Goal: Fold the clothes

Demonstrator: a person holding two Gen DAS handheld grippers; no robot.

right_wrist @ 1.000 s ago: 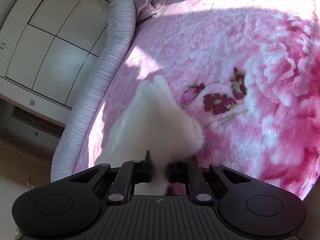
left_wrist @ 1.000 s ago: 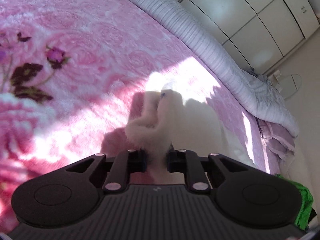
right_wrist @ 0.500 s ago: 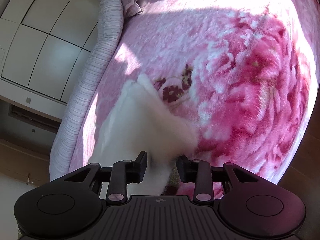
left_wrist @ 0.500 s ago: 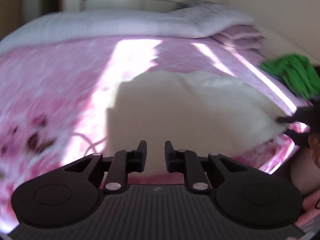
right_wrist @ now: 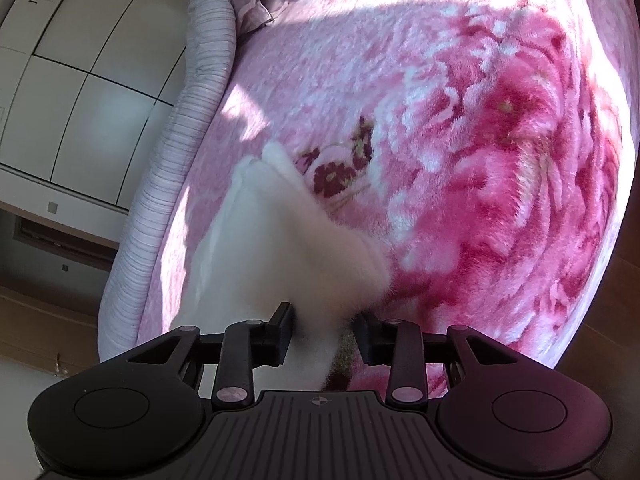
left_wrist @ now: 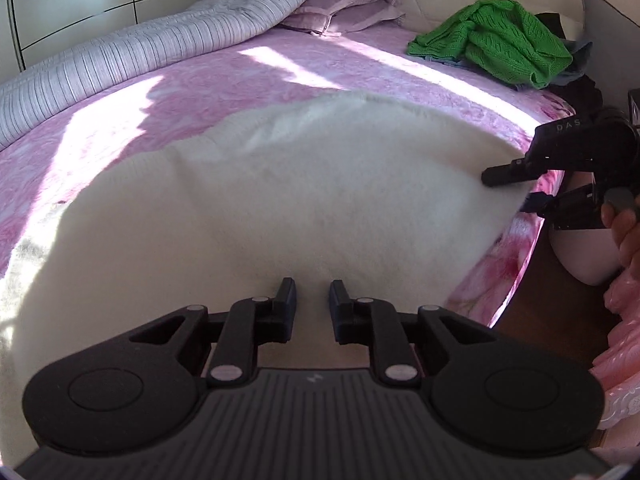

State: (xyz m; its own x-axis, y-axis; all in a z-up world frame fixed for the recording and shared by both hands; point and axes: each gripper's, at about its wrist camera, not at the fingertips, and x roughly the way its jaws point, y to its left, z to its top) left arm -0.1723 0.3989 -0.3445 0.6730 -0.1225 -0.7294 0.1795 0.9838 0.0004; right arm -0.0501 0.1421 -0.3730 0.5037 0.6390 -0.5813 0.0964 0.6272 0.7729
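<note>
A white fluffy garment (left_wrist: 304,200) lies spread flat on the pink floral blanket (left_wrist: 200,80). My left gripper (left_wrist: 312,300) is open and empty, just above the garment's near edge. My right gripper (right_wrist: 325,326) is open, its jaws apart around a corner of the white garment (right_wrist: 288,248), which lies loose between them. In the left wrist view the right gripper (left_wrist: 508,190) shows at the garment's right corner near the bed edge.
A green knitted garment (left_wrist: 492,40) lies crumpled at the far right of the bed. A striped grey duvet (left_wrist: 140,52) and pillows (left_wrist: 344,4) run along the far side. White wardrobe doors (right_wrist: 80,60) stand beyond. The bed edge (left_wrist: 516,280) drops off at the right.
Both grippers have opened and let go of the white garment. The left gripper swung round to look across the garment, which now lies spread flat. The right jaws have widened further.
</note>
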